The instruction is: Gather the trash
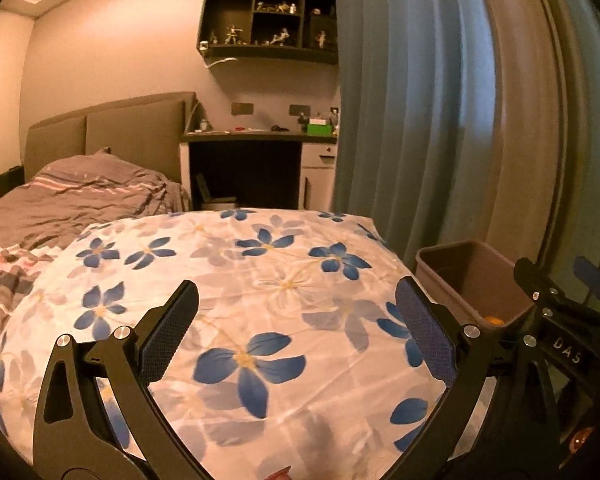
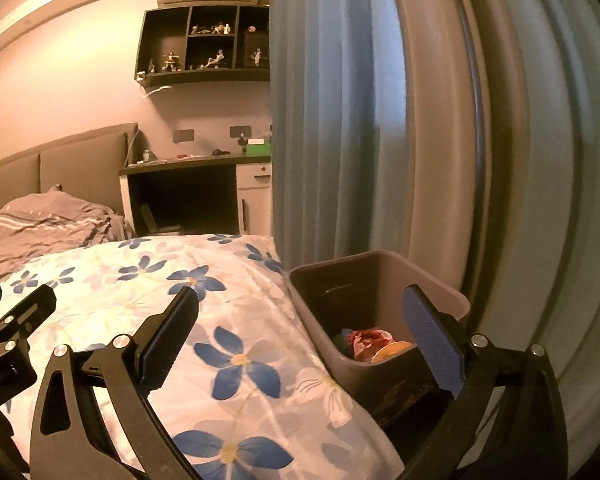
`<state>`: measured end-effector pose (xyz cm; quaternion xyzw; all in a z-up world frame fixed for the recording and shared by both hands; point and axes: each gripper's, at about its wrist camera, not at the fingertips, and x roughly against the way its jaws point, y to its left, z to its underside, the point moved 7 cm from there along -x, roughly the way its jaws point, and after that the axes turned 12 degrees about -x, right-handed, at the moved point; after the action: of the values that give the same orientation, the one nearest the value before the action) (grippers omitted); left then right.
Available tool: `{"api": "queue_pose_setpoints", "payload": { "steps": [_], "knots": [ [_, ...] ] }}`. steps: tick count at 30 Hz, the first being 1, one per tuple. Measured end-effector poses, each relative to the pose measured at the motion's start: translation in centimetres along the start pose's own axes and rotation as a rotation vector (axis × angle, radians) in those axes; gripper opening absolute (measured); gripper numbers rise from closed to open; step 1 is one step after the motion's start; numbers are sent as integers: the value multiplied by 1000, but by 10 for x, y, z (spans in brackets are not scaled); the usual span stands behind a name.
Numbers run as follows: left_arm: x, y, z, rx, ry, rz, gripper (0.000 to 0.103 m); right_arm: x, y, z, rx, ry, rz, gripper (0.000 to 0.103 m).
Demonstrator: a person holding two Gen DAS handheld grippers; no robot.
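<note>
Both claws, left [image 1: 296,330] and right [image 2: 308,344], gape empty; the bin [image 2: 380,280] of trash [image 2: 370,342] lies lower right, nearer the right.

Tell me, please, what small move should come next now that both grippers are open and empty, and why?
Probably pull both grippers back and look elsewhere for trash. The left gripper and right gripper are open and hold nothing, the bin beside the bed already contains wrappers, and the flowered cover shows no litter in either view.
</note>
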<state>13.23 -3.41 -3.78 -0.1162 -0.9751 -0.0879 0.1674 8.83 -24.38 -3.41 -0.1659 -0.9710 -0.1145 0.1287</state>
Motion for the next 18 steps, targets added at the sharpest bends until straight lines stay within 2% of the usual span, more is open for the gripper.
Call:
{"api": "queue_pose_setpoints", "payload": {
  "steps": [7, 18],
  "knots": [
    [11, 10, 4, 12, -9, -11, 97, 16, 7, -3, -1, -27, -10, 97],
    [14, 13, 5, 17, -6, -14, 97, 21, 7, -2, -1, -34, -7, 97]
  ]
}}
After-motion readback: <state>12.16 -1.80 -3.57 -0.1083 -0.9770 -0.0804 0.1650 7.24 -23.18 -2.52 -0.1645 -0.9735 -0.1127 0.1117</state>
